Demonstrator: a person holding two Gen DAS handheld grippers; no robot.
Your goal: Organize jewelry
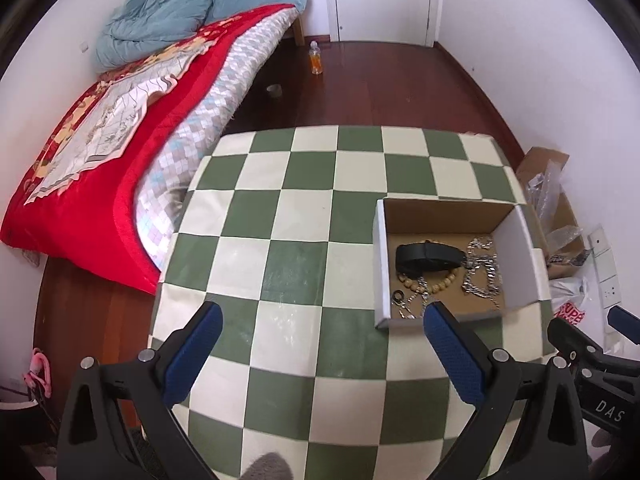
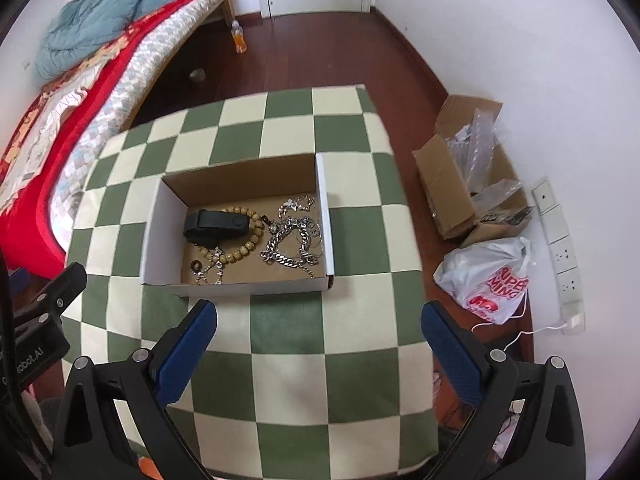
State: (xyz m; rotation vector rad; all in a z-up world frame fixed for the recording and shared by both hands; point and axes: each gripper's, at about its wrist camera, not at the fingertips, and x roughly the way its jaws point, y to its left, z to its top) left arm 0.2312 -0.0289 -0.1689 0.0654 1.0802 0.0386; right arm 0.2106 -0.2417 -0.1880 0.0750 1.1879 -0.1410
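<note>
Two grippers hang over the near part of the checkered table, both empty with fingers spread wide. The left gripper sits toward the near left; its right finger overlaps the near left corner of the box, hiding part of that wall. The right gripper faces the box's near side, clear of it; its body shows at the right edge of the left view, cut off. The box stands toward the table's right edge, open-topped. Inside, a black strap lies over a ring of wooden beads, covering their left half. Silver chains tangle at the right; how many, I cannot tell. A small dark ring lies near the front. Beyond, a bed runs out of frame.
</note>
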